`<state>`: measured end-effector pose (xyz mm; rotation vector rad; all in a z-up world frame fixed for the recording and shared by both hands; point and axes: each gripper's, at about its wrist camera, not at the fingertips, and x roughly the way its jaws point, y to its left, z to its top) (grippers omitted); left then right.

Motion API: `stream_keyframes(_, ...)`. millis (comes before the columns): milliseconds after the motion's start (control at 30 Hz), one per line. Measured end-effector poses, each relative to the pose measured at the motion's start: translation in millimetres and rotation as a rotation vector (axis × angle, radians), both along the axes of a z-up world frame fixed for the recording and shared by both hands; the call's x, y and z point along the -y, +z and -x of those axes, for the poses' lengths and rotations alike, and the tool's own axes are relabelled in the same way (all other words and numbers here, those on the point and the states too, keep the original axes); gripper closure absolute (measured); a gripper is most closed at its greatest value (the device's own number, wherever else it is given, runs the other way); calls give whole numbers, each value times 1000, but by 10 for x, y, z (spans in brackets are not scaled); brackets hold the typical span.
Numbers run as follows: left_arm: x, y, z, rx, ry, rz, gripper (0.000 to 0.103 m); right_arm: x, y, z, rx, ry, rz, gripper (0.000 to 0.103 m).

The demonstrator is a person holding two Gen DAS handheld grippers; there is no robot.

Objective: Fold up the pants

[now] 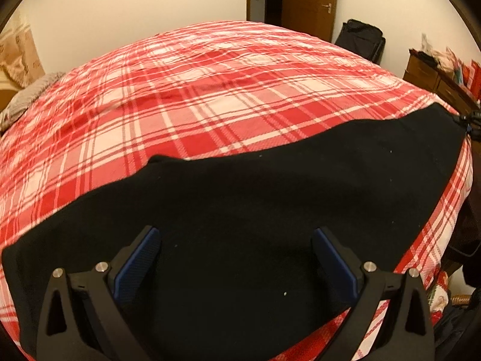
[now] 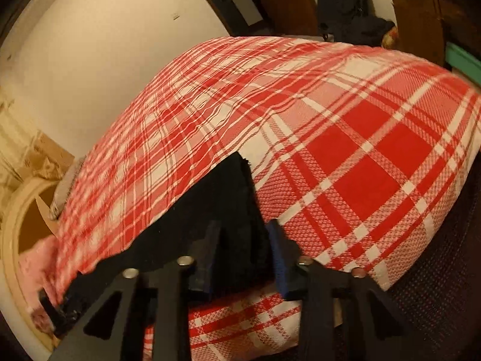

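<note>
Left wrist view, L to R: grey knit blanket [image 1: 33, 90] at far left edge of the bed [image 1: 210, 90], which wears a red/white plaid sheet. Black pants [image 1: 255, 204] lie flat across the near side of the bed, running from lower left up to the far right, where the fabric narrows to a corner by a bit of black hardware at the frame edge. Left gripper [image 1: 236, 240] hovers over the wide part of the pants, jaws spread wide, blue pads apart w/ nothing between them but fabric below; can't tell if tips touch cloth. Behind: cream wall, brown door [image 1: 309, 3], dark bag [image 1: 360, 40], wooden dresser [image 1: 436, 81] at right.

Right wrist view, L to R: round wooden frame and pink fluffy item at left, then plaid bed [image 2: 360, 156] w/ pants [image 2: 228, 198] as a dark tapering strip reaching up to a point. Right gripper [image 2: 245, 234] sits at the pants' right edge, jaws narrow, a fold of black fabric between the pads; view is blurred, can't tell if it's actually pinched.
</note>
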<state>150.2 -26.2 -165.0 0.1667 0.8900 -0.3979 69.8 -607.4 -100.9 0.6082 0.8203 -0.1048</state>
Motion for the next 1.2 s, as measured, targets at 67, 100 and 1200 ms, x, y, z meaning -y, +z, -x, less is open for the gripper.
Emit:
stream_keyframes(67, -34, 21, 16, 4, 8, 11, 0, -35, 7, 31, 21, 8, -31, 89)
stream_keyframes(100, -53, 35, 27, 8, 12, 16, 0, -70, 17, 37, 29, 12, -33, 90)
stream_keyframes(1200, -299, 326, 90, 34, 11, 176, 0, -3631, -391, -562, 23, 719, 288, 91)
